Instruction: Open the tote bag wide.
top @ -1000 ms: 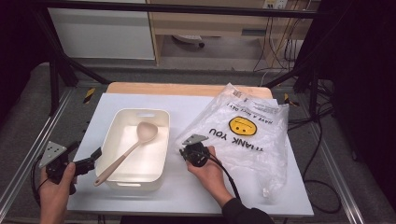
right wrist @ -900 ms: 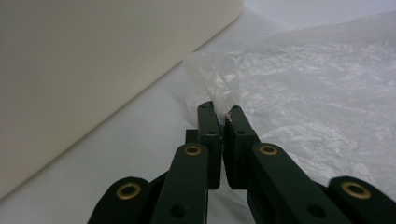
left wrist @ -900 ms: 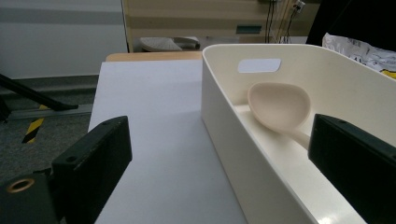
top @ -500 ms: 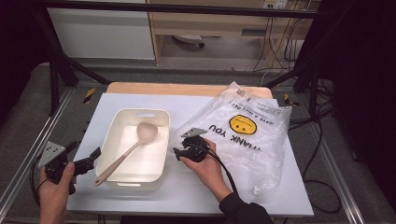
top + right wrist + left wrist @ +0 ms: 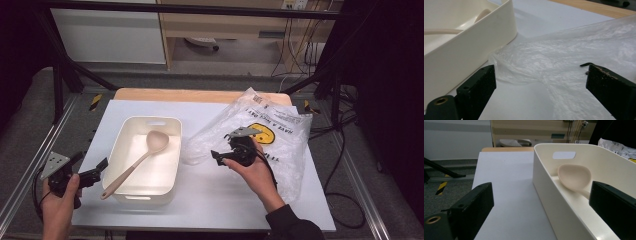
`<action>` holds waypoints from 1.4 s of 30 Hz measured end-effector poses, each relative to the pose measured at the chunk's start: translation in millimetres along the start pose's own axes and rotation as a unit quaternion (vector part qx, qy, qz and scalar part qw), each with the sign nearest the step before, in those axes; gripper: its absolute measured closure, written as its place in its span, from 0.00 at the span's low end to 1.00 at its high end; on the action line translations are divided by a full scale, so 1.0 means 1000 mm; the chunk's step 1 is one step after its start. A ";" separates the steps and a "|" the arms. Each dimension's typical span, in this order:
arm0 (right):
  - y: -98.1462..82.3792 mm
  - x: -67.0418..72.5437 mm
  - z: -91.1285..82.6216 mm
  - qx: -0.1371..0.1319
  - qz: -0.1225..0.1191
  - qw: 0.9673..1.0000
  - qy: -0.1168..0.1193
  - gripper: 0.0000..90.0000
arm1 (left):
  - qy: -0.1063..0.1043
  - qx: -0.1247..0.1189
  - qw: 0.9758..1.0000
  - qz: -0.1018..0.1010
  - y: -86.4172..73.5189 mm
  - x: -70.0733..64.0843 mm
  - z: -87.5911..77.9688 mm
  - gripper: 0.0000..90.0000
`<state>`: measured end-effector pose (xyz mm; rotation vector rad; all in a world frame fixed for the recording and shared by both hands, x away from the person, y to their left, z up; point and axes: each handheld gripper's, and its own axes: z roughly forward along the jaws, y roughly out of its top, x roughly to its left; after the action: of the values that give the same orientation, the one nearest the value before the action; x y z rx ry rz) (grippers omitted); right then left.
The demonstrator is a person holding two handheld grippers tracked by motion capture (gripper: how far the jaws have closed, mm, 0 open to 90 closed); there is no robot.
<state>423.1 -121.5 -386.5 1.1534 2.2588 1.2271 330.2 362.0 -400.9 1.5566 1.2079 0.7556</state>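
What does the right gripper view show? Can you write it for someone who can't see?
Two open black jaws of the right gripper hang over a crinkled clear plastic bag on a white table. A cream bin stands at the left.

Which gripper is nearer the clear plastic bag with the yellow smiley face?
Right. The right gripper hovers open over the bag's near corner; the left gripper waits beyond the cream tub.

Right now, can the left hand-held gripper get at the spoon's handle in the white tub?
Probably yes: the left hand-held gripper is open beside the tub, and the spoon handle end leans on the near rim, nothing covering it.
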 end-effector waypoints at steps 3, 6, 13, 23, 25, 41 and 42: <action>-0.001 -0.014 -0.009 0.000 -0.008 1.000 0.000 0.09 | 0.000 0.000 1.000 0.000 0.000 0.000 0.000 0.06; -0.002 -0.022 -0.015 -0.007 -0.004 1.000 -0.002 0.08 | -0.001 0.001 1.000 0.000 0.000 0.000 0.000 0.06; -0.009 -0.044 -0.033 -0.017 -0.017 0.999 -0.029 0.07 | -0.001 -0.001 1.000 -0.003 0.000 0.000 0.000 0.06; -0.034 -0.069 -0.042 -0.010 -0.002 0.999 -0.041 0.07 | -0.008 -0.003 1.000 -0.003 0.001 -0.001 0.000 0.06; -0.038 -0.072 -0.043 -0.010 0.001 0.999 -0.043 0.07 | -0.009 -0.003 1.000 -0.003 0.001 -0.001 0.000 0.06; -0.055 -0.083 -0.036 0.008 0.010 0.999 -0.046 0.06 | -0.018 0.001 1.000 -0.010 0.001 -0.002 0.002 0.06; -0.056 -0.082 -0.034 0.008 0.012 0.999 -0.044 0.06 | -0.018 0.001 1.000 -0.010 0.001 -0.002 0.002 0.06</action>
<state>425.4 -221.3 -419.7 1.2191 2.1994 1.1457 331.0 359.4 -400.6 1.5513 1.1952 0.7106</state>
